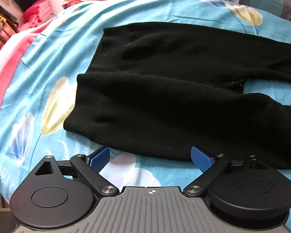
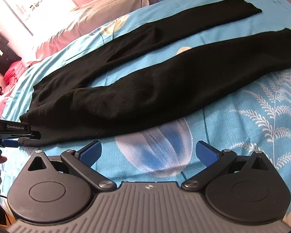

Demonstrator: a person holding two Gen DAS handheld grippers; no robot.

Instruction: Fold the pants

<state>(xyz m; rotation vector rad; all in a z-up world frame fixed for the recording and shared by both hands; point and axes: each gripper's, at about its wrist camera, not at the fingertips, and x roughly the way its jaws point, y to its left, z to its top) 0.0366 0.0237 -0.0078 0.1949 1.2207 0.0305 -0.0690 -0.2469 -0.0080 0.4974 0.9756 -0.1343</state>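
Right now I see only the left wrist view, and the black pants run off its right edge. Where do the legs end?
Observer: Both legs of the pants lie stretched out and apart, with the bedsheet showing between them. Both cuffs lie on the sheet.
Operator: And the other gripper?
Observer: The right gripper is open over bare sheet, just short of the near leg.
Operator: Where does the left one sit?
Observer: Seen from the side, the left gripper is at the waistband's near corner. I cannot tell whether it touches.
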